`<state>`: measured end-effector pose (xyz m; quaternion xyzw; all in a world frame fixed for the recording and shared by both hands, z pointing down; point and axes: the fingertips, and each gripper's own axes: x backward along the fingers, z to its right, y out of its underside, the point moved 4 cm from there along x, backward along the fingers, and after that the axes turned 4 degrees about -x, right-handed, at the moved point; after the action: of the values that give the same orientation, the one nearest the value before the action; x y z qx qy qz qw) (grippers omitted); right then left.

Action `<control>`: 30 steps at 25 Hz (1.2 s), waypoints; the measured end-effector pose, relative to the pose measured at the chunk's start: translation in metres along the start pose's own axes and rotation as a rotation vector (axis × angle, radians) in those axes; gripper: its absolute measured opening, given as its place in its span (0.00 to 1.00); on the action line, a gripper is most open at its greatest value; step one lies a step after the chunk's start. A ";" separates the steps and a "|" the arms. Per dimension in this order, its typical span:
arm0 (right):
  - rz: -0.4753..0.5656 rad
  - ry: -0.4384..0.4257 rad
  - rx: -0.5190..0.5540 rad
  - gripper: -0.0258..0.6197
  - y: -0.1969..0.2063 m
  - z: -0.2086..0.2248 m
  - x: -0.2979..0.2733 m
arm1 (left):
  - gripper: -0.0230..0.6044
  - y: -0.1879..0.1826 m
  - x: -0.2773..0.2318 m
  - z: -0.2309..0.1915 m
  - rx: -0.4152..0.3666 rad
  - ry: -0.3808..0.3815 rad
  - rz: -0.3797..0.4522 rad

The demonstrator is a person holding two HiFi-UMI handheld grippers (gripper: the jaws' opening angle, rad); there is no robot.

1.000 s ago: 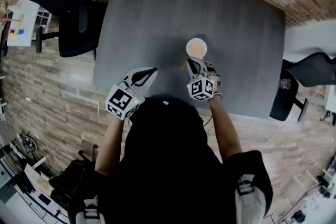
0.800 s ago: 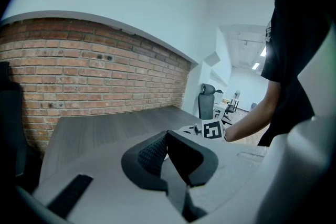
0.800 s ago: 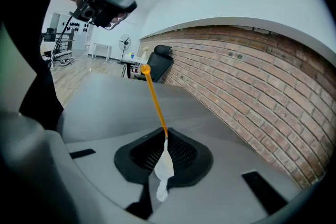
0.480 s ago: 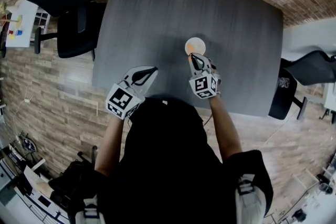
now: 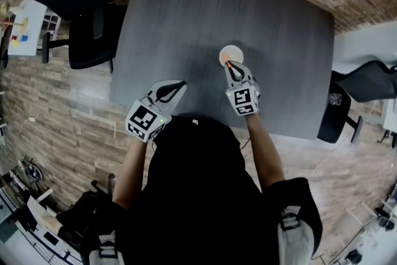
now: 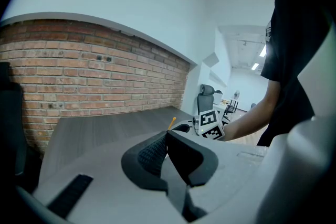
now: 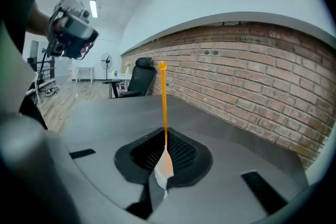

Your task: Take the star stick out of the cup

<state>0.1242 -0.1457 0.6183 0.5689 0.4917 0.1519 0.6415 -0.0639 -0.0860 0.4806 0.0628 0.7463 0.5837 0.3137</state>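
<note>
Jaws of the right gripper [image 7: 164, 164] are pressed together on the star stick [image 7: 164, 113], pinching it low down, where a pale flat piece sits between the pads (whether that piece is the star I cannot tell). The thin orange shaft runs forward and upward from the grip, its far tip free in the air. The left gripper [image 6: 167, 140] hovers off to the side near the table's front edge, its jaws together with nothing between them. Just beyond the right gripper's tip, from the head view, stands the cup [image 5: 233, 51]; the gripper overlaps its near rim, and the cup is absent from the right gripper view, so I judge the stick to be lifted at or above the mouth, though anything hanging below the pads is hidden. Past the cup lies the bare dark table [image 5: 186, 9], then an office chair [image 5: 87, 28] at its left end and the brick wall [image 7: 262, 71]. Trouble from here would come mostly from the hold: a slim stick gripped at one end can swivel or slide out if the hand swings quickly. Pulling sideways before the low end clears the rim could also snag it and tip the unsteadied cup over.
</note>
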 end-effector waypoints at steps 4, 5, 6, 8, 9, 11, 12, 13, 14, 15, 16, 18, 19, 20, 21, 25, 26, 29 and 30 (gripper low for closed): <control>0.015 0.006 -0.097 0.06 -0.003 0.011 0.007 | 0.04 0.000 0.000 0.000 -0.012 0.001 0.011; 0.016 0.005 -0.105 0.06 -0.003 0.014 0.008 | 0.04 -0.001 0.000 0.000 -0.011 0.001 0.012; 0.017 0.003 -0.108 0.06 -0.003 0.016 0.009 | 0.04 -0.001 -0.001 0.000 -0.012 0.002 0.014; 0.014 -0.004 -0.111 0.06 -0.003 0.018 0.012 | 0.04 -0.003 -0.002 0.000 -0.016 0.006 0.020; 0.011 -0.008 -0.115 0.06 -0.003 0.019 0.014 | 0.04 -0.003 -0.002 0.001 -0.018 0.008 0.022; 0.001 -0.013 -0.130 0.06 -0.004 0.020 0.019 | 0.04 -0.006 -0.004 0.003 -0.022 0.010 0.024; 0.000 -0.015 -0.137 0.06 -0.005 0.021 0.022 | 0.04 -0.007 -0.005 0.004 -0.022 0.011 0.024; 0.006 -0.020 -0.139 0.06 -0.007 0.021 0.024 | 0.04 -0.008 -0.005 0.005 -0.018 0.013 0.023; 0.017 -0.024 -0.139 0.06 -0.008 0.022 0.026 | 0.04 -0.008 -0.006 0.006 -0.015 0.014 0.022; 0.031 -0.026 -0.142 0.06 -0.009 0.023 0.029 | 0.04 -0.009 -0.008 0.007 -0.019 0.016 0.025; 0.045 -0.026 -0.150 0.06 -0.011 0.024 0.032 | 0.04 -0.010 -0.009 0.009 -0.024 0.020 0.028; 0.066 -0.027 -0.174 0.06 -0.012 0.026 0.039 | 0.04 -0.010 -0.011 0.013 -0.023 0.026 0.028; 0.070 -0.027 -0.187 0.06 -0.011 0.028 0.043 | 0.04 -0.011 -0.012 0.015 -0.024 0.028 0.030; 0.074 -0.027 -0.197 0.06 -0.010 0.029 0.047 | 0.04 -0.011 -0.013 0.017 -0.024 0.031 0.032; 0.081 -0.027 -0.206 0.06 -0.011 0.031 0.052 | 0.04 -0.011 -0.014 0.020 -0.023 0.032 0.033; 0.167 -0.046 -0.293 0.06 -0.023 0.038 0.074 | 0.04 -0.012 -0.017 0.028 -0.027 0.035 0.043; 0.194 -0.059 -0.332 0.06 -0.026 0.040 0.080 | 0.04 -0.013 -0.018 0.030 -0.028 0.036 0.047; 0.279 -0.115 -0.441 0.06 -0.039 0.045 0.101 | 0.04 -0.012 -0.019 0.035 -0.030 0.039 0.055; 0.303 -0.131 -0.466 0.06 -0.043 0.046 0.107 | 0.04 -0.012 -0.019 0.037 -0.031 0.039 0.054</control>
<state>0.1958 -0.1051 0.5251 0.4817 0.3106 0.3179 0.7553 -0.0252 -0.0675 0.4723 0.0668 0.7413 0.6045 0.2840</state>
